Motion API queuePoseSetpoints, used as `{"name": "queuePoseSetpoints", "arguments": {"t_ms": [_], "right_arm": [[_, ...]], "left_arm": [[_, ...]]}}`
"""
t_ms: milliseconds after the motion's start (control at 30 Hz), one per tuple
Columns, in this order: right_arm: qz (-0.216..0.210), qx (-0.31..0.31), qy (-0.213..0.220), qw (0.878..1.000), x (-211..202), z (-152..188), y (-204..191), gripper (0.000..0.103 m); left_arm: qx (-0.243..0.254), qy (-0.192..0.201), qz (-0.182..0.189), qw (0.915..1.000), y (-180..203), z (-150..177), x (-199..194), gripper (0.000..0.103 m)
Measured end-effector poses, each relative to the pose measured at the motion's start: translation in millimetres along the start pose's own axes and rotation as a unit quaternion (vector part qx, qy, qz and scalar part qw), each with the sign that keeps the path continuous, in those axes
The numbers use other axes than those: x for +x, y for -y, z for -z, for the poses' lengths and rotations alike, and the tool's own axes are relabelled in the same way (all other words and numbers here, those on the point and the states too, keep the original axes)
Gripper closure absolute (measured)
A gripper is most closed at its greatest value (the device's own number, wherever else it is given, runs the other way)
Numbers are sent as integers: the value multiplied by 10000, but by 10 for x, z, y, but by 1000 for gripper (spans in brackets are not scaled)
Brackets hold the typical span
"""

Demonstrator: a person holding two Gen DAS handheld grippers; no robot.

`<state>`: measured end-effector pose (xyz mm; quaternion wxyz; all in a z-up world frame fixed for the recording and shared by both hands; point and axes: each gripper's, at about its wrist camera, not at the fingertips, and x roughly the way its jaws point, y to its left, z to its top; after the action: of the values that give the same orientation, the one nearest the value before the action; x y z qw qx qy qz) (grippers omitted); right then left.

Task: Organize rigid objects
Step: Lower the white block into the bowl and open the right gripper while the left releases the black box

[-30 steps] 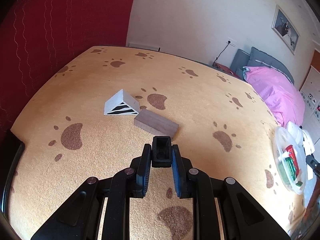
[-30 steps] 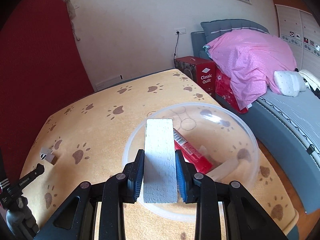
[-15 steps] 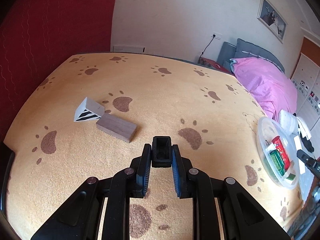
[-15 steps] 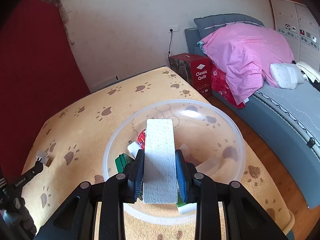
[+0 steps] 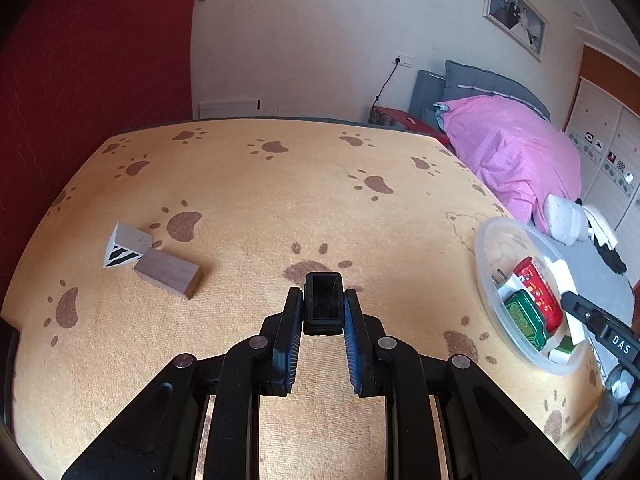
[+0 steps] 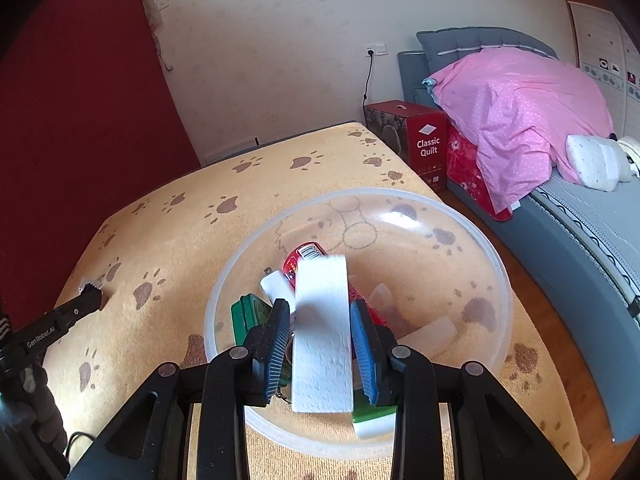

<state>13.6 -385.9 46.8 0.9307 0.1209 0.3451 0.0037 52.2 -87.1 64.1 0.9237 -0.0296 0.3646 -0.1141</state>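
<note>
Jaws of the right hand-held gripper (image 6: 320,334) are standing apart around a white rough rectangular block (image 6: 322,332), blurred, over the clear round plastic bowl (image 6: 496,280) directly ahead. Left hand-held gripper (image 5: 319,316) is clamping a small black hollow block (image 5: 323,303) above the paw-print table (image 5: 280,200).

We see the wooden block (image 5: 168,273) on the paw-print cloth (image 5: 260,200) at the left, touching the striped wedge (image 5: 126,245) just behind it. Far right sits the bowl (image 5: 486,256), holding the can (image 5: 538,294) and tin (image 5: 525,319) side by side; behind it lies the bed (image 5: 516,152)
</note>
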Motion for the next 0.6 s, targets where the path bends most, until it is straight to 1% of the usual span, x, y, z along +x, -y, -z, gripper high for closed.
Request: {"name": "queuePoseSetpoints", "arguments": {"t_ms": [167,300,433,533,600], "right_arm": [[-110,-194,-98,9997,19,59,22,68],[-88,-297,-115,9995,23,108,56,68],[86,-266,-20,9996,16,89,141,68],[307,-103,9,9995,17,65,262,68],[351,22,22,9994,17,58,351,68]], "left_arm": [[224,-14,84,9997,237,-39,19,83],[424,-37,170,9989,453,-70,49,83],[610,-51,269,9978,655,-102,76,83],[717,-74,346,9968,787,-128,99,83],[810,-72,378,9960,873,-143,112,83]]}}
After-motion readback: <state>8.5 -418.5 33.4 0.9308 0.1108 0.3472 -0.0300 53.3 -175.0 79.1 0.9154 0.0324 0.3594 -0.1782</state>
